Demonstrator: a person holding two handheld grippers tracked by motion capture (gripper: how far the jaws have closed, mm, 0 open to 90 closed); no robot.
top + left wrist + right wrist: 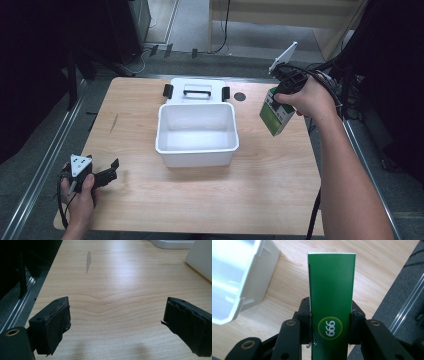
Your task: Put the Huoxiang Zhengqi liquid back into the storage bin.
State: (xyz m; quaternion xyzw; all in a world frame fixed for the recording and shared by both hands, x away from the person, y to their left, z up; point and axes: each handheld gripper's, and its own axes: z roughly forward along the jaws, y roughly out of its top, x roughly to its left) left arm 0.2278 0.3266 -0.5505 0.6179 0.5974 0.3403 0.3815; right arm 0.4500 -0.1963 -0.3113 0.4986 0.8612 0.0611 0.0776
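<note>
A green and white carton [276,113] hangs in the air off the right side of the white tub [196,148], held in my right gripper [286,92]. In the right gripper view the carton's green face [331,302] with a round "999" mark stands between both jaws, which press on its sides; the right gripper [330,322] is shut on it. My left gripper [111,171] rests near the table's front left corner. Seen from its own camera, the left gripper [116,326] is open with bare wood between the pads.
The tub's white lid [197,91] with black clips lies just behind the tub. A dark round hole [240,96] sits in the wooden table [270,190] beside it. The table's right edge [392,285] drops to a grey floor.
</note>
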